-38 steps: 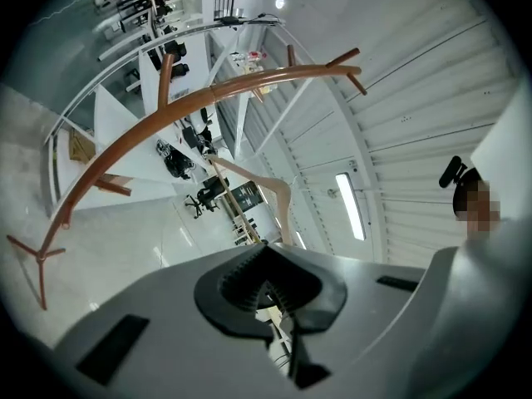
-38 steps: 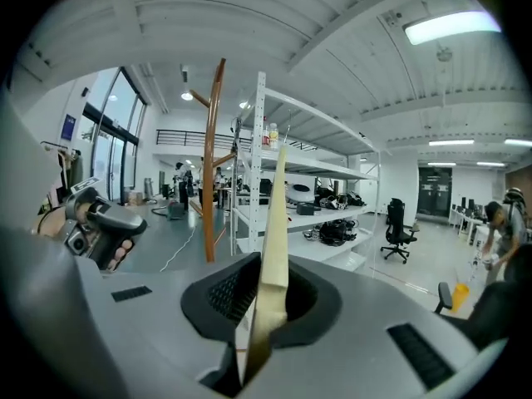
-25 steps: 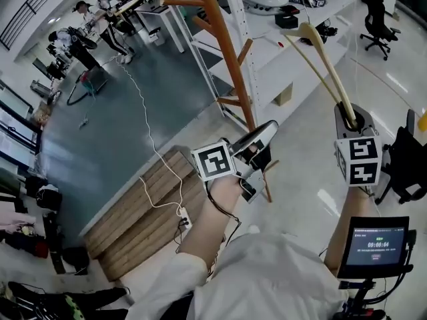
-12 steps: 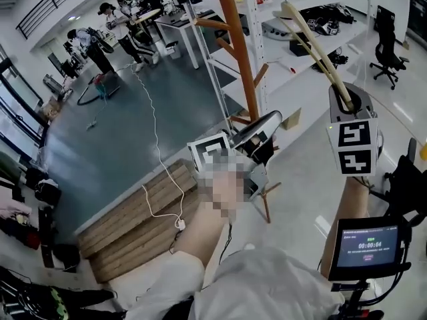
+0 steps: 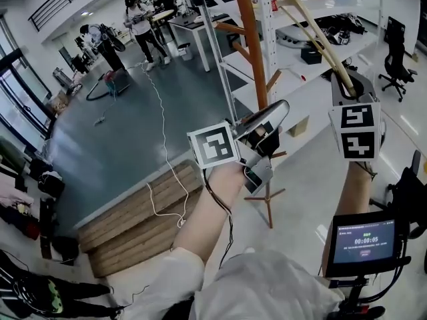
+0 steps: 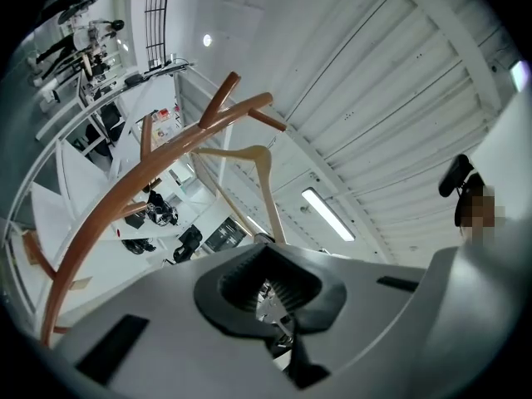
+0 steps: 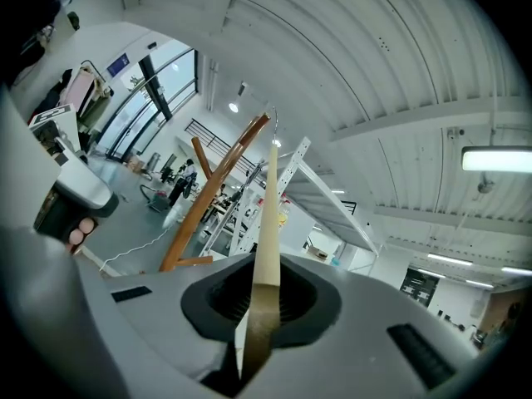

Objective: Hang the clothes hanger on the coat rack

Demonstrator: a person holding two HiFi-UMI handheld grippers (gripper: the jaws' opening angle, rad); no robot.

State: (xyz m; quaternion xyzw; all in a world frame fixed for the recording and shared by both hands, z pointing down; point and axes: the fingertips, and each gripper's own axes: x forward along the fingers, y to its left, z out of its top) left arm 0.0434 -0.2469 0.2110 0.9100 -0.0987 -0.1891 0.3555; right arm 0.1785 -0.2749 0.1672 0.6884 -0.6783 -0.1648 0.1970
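Note:
A light wooden clothes hanger (image 5: 313, 29) slants up and to the left from my right gripper (image 5: 347, 85), which is shut on one arm of it. The right gripper view has that arm (image 7: 268, 214) running straight out from between the jaws, its metal hook tip near the top of the brown wooden coat rack (image 7: 212, 194). The rack's pole (image 5: 257, 52) stands just behind my left gripper (image 5: 280, 109), which is shut and holds nothing. The left gripper view looks up at the rack's curved pole and pegs (image 6: 125, 198) with the hanger (image 6: 268, 189) beside them.
White shelving (image 5: 300, 52) loaded with gear stands right behind the rack. A wooden pallet (image 5: 133, 222) and a white cable (image 5: 163, 152) lie on the floor at the left. People (image 5: 140, 19) work far back. An office chair (image 5: 397, 45) is at right, a timer screen (image 5: 363, 242) below.
Both grippers have risen, and the hanger has gone up with the right one, closer to the rack's upper pegs. The jaws have stayed as they were.

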